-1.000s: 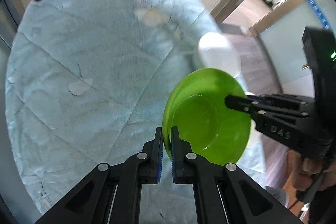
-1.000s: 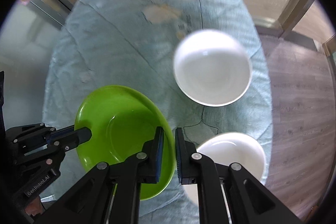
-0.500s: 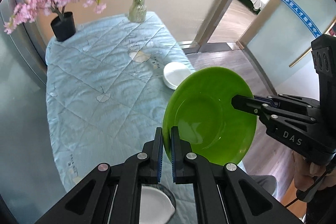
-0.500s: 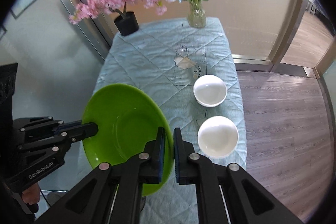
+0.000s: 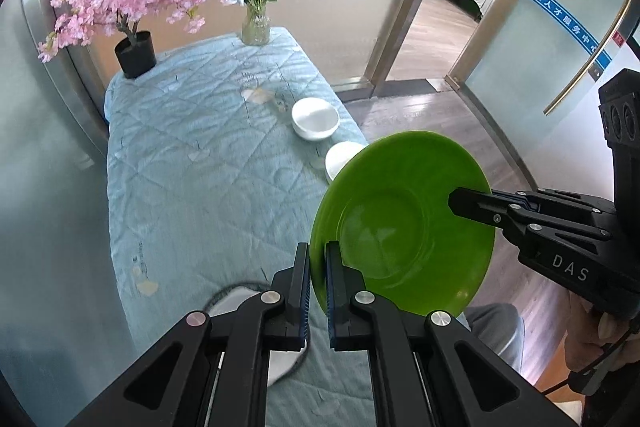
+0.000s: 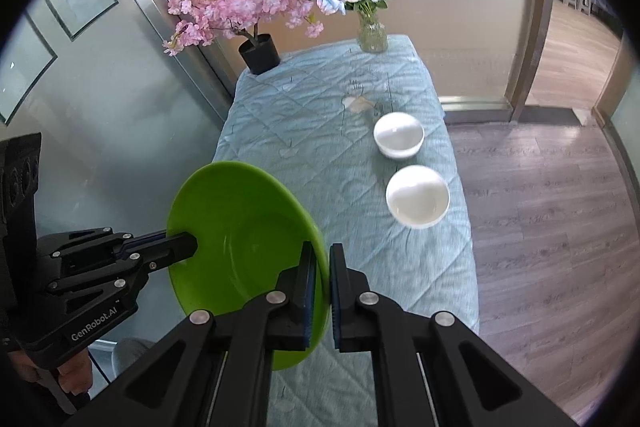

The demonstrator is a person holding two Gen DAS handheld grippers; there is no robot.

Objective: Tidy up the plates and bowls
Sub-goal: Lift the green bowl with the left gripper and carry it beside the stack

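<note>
A green plate [image 5: 404,223] is held high above the table, tilted on edge, by both grippers. My left gripper [image 5: 317,267] is shut on its left rim. My right gripper [image 6: 321,275] is shut on the opposite rim of the green plate [image 6: 240,239]. Each gripper shows in the other's view, the right gripper [image 5: 460,201] and the left gripper [image 6: 188,247]. Two white bowls [image 6: 399,135] [image 6: 417,195] stand apart near the table's right edge. A white dish [image 5: 236,303] lies below my left fingers, mostly hidden.
The table [image 6: 304,115] wears a light blue quilted cloth. A black pot of pink blossoms [image 6: 259,53] and a glass vase of flowers [image 6: 372,35] stand at its far end. Wooden floor [image 6: 540,227] lies to the right, glass walls to the left.
Both grippers have lifted the green plate well up and back from the table. The bowls and the table look much smaller and farther. The grips on the plate are unchanged.
</note>
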